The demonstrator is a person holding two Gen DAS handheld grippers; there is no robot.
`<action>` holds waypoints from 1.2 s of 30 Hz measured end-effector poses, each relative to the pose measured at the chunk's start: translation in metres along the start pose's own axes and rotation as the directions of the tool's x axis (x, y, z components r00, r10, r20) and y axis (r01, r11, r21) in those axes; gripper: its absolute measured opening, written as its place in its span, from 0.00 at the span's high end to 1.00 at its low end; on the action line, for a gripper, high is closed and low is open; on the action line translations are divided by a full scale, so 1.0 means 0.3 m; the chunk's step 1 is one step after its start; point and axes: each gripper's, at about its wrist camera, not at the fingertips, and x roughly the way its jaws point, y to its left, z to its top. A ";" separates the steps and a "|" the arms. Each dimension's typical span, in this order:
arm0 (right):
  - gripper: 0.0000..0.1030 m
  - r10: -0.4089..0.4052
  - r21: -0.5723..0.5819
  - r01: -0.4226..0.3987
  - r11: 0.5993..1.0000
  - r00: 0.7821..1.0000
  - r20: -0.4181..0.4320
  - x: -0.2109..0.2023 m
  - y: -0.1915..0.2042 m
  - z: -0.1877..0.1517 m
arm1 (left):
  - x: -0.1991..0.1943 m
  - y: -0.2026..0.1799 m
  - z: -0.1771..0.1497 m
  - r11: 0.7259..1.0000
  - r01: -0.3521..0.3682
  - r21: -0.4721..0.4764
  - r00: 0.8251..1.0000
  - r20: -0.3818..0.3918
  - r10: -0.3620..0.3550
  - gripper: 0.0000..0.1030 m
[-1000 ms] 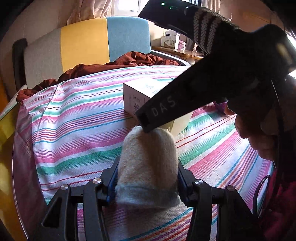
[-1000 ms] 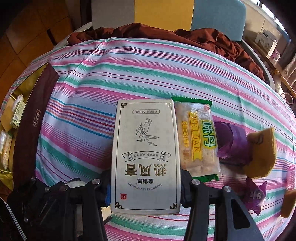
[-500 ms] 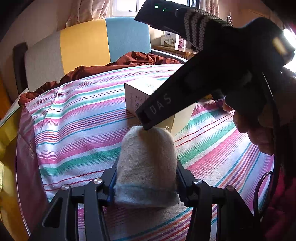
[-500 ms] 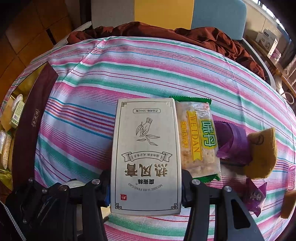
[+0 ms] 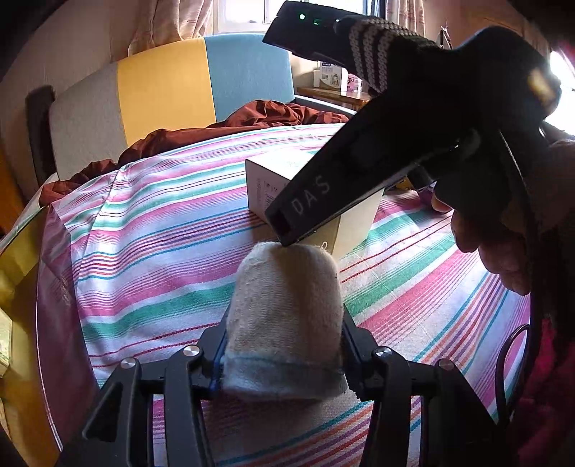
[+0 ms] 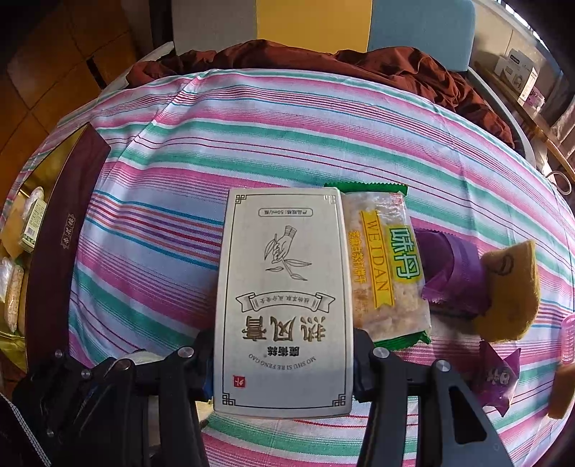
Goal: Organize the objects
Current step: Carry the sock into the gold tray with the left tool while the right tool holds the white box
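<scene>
Both fingers unchanged: left [image 5: 284,345] still clamps sock [image 5: 285,316], right [image 6: 282,363] box [image 6: 284,298].

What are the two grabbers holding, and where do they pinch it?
Left gripper: rolled towel, pinched across its sides. Right gripper: white box, near its end.

right gripper [image 5: 284,230]: drifted slightly right in the left wrist view
white box [image 5: 266,179]: more of its side showed

Colour-block sofa [image 5: 201,82] — curtained window [image 5: 244,18]
</scene>
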 end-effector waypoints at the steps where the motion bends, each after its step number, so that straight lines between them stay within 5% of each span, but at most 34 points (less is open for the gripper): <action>1: 0.49 0.009 0.002 -0.009 1.000 1.000 0.002 0.005 -0.004 0.004 | 0.000 0.000 0.000 1.000 0.000 0.000 1.000 0.000 0.000 0.50; 10: 0.50 0.004 -0.024 -0.004 1.000 1.000 0.021 0.004 -0.007 -0.001 | -0.061 0.017 0.005 0.998 0.019 -0.064 0.998 -0.059 -0.023 0.54; 15: 0.50 -0.003 -0.029 0.004 1.000 1.000 0.023 0.002 -0.011 -0.006 | -0.230 0.065 0.036 0.996 0.039 -0.074 0.999 0.030 -0.037 0.54; 19: 0.49 -0.012 -0.028 0.013 1.000 1.000 0.025 -0.005 -0.004 -0.016 | -0.339 0.219 0.066 0.985 -0.009 -0.174 0.998 0.053 0.018 0.54; 28: 0.49 -0.037 -0.041 0.039 0.998 0.999 0.031 -0.009 0.006 -0.027 | -0.407 0.663 -0.072 0.873 -0.236 -0.427 0.972 -0.108 0.209 0.54; 31: 0.49 -0.038 -0.041 0.040 0.998 0.999 0.031 -0.008 0.018 -0.020 | -0.385 0.738 -0.154 0.838 -0.279 -0.470 0.959 -0.178 0.220 0.54; 36: 0.49 -0.036 -0.039 0.037 0.999 0.999 0.029 -0.008 0.017 -0.019 | -0.356 0.768 -0.231 0.817 -0.319 -0.480 0.943 -0.247 0.223 0.53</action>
